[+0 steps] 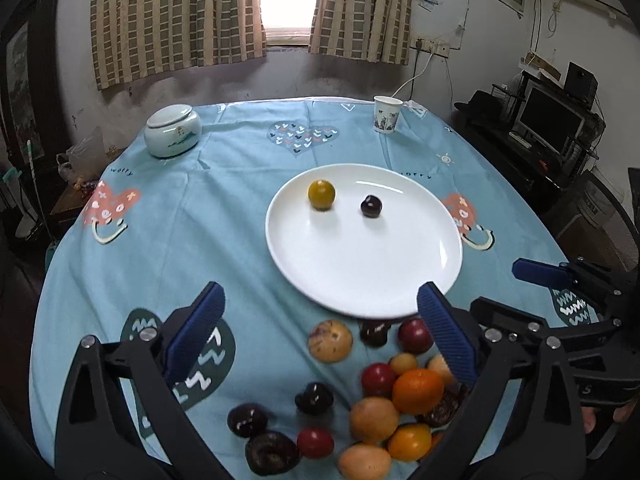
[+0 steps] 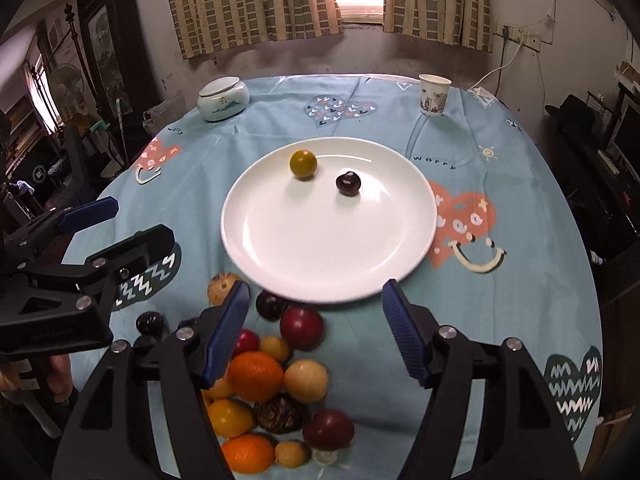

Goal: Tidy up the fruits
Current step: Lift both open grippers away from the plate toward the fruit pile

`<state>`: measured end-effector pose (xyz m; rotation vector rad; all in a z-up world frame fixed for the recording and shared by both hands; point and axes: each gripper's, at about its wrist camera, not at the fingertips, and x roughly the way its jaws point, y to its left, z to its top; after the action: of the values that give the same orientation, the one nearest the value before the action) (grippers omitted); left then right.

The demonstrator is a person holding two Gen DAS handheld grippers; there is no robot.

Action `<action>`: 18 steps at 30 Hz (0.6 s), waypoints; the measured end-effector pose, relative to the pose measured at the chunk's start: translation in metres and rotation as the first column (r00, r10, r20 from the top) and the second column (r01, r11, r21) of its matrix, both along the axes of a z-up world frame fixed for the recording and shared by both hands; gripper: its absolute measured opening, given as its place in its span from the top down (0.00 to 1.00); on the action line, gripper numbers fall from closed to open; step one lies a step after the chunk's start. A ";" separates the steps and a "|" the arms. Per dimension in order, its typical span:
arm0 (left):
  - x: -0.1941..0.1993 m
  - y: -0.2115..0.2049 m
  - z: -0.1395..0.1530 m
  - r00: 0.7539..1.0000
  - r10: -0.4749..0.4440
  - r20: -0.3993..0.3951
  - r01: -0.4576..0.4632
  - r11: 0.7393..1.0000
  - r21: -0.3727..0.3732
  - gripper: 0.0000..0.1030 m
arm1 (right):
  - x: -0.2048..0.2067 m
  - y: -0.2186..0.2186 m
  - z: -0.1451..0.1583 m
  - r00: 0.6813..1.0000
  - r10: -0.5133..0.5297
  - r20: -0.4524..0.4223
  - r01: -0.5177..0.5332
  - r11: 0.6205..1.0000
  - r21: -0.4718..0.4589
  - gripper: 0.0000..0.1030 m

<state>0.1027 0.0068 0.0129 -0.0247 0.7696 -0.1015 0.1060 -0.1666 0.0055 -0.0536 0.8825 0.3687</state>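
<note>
A white plate sits mid-table and holds a yellow fruit and a dark cherry. A pile of fruits lies on the cloth in front of the plate: an orange, red plums, dark chestnut-like ones and pale yellow ones. My left gripper is open and empty above the pile's left side. My right gripper is open and empty above the pile's right side.
A round table carries a light blue cloth. A lidded ceramic jar stands at the far left and a paper cup at the far right. The right gripper shows in the left wrist view.
</note>
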 end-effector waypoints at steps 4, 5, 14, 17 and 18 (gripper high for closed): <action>-0.028 0.011 -0.019 0.999 0.035 -0.013 -0.034 0.999 0.010 0.04 | -0.034 -0.007 -0.011 1.000 -0.024 0.004 0.024 1.000 0.002 0.12; -0.034 0.014 -0.023 0.999 0.041 -0.018 -0.040 0.999 0.017 0.04 | -0.039 -0.009 -0.013 0.999 -0.032 0.002 0.032 0.999 0.002 0.12; -0.062 0.035 -0.048 0.994 0.087 -0.066 -0.087 0.996 0.006 0.04 | -0.054 -0.029 -0.044 0.989 -0.112 -0.099 0.115 0.993 0.028 0.12; -0.068 0.036 -0.051 0.994 0.094 -0.064 -0.093 0.995 0.026 0.04 | -0.060 -0.028 -0.051 0.988 -0.110 -0.106 0.113 0.994 0.017 0.12; -0.069 0.036 -0.052 0.993 0.093 -0.066 -0.092 0.995 0.031 0.04 | -0.063 -0.028 -0.053 0.989 -0.108 -0.104 0.109 0.994 0.007 0.12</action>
<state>0.0332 0.0432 -0.0395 -0.0371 0.8359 -0.0017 0.0430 -0.1944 -0.0474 0.0252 0.9808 0.2770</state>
